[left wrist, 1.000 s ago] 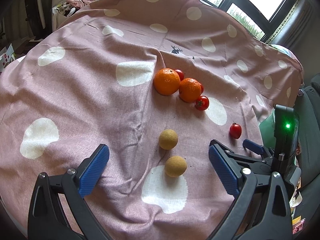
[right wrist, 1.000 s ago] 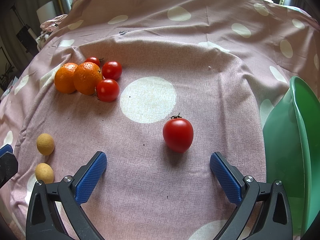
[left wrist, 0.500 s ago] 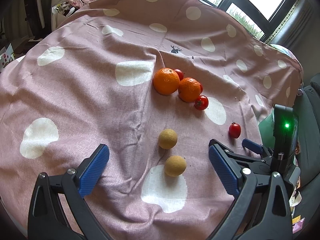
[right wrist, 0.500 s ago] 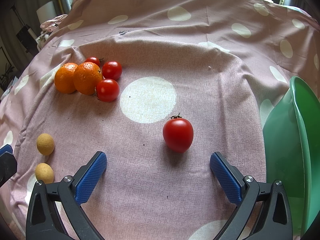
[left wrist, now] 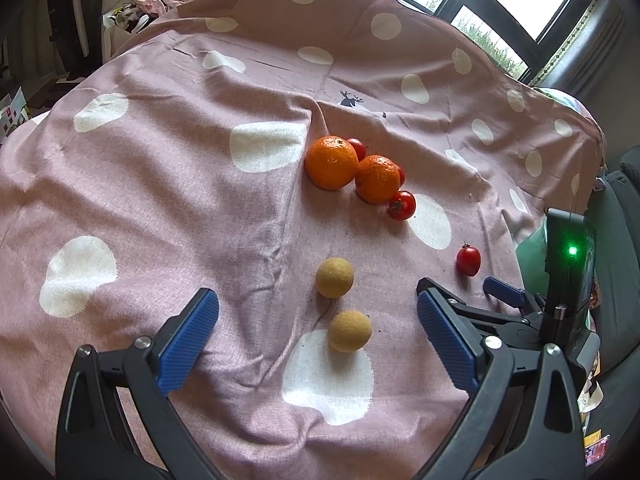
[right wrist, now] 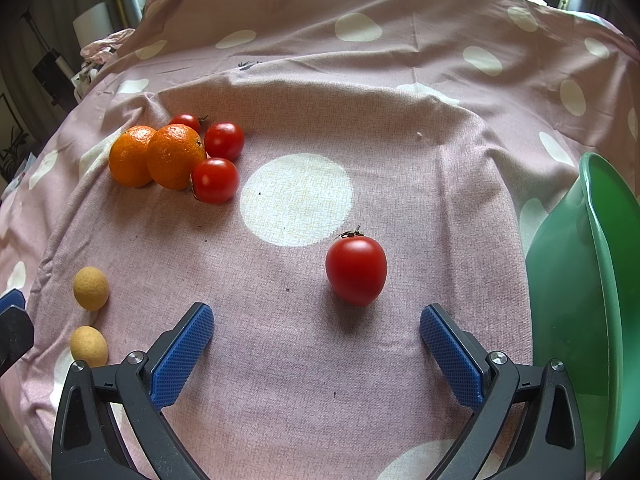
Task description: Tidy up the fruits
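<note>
Fruit lies on a pink polka-dot cloth (left wrist: 168,184). Two oranges (left wrist: 331,162) (right wrist: 175,156) sit touching, with small red tomatoes (right wrist: 214,180) around them. Two tan round fruits (left wrist: 349,330) lie nearer; one is just ahead of my left gripper (left wrist: 318,336), which is open and empty. A lone red tomato (right wrist: 356,270) lies just ahead of my right gripper (right wrist: 317,338), which is open and empty. That tomato also shows in the left wrist view (left wrist: 468,261).
A green plastic bowl (right wrist: 600,280) stands at the right edge of the cloth. The right gripper's body (left wrist: 560,280) with a green light shows at right in the left wrist view. Clutter and a window lie beyond the cloth.
</note>
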`<act>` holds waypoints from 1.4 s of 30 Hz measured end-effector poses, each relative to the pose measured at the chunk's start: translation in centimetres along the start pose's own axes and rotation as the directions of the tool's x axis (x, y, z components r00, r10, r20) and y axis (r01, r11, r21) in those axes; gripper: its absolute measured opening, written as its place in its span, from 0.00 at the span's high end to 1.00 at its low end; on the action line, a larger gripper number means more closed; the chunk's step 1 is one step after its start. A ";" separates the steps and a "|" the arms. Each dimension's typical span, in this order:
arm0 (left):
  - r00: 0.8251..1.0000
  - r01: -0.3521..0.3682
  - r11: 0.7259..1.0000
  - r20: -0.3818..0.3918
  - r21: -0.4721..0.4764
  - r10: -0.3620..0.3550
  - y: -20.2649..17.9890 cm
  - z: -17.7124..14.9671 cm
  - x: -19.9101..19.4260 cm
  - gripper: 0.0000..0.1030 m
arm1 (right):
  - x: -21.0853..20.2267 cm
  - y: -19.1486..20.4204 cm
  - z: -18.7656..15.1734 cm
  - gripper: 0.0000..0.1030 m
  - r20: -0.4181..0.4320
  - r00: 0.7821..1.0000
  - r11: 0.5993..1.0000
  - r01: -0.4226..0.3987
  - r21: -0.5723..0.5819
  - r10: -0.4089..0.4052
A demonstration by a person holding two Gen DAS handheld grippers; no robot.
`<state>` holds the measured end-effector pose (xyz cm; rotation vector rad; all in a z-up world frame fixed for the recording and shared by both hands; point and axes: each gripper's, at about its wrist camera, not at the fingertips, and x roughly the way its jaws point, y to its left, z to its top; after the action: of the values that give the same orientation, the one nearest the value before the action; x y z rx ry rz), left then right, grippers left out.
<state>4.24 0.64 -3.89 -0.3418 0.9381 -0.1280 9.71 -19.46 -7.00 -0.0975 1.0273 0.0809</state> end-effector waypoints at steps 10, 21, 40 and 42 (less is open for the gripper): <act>1.000 0.009 1.000 0.000 -0.019 -0.009 0.4 0.2 -0.2 0.03 | 0.0 0.0 -0.1 0.01 0.000 1.000 1.000 0.000 0.000 0.000; 1.000 0.004 1.000 -0.003 -0.020 -0.004 0.6 0.3 0.0 0.03 | 0.1 0.0 0.0 0.01 0.001 1.000 1.000 0.000 0.000 0.000; 1.000 -0.009 1.000 0.003 -0.027 0.009 0.7 0.3 0.0 0.03 | 0.1 0.0 0.0 0.01 0.001 1.000 1.000 0.000 0.000 0.000; 1.000 -0.009 1.000 0.005 -0.028 0.009 0.8 0.3 -0.1 0.03 | 0.1 0.0 0.0 0.01 0.001 1.000 1.000 0.000 0.000 0.000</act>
<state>4.38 1.45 -3.95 -0.3639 0.9365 -0.1058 9.77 -19.42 -7.05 -0.0978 1.0267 0.0809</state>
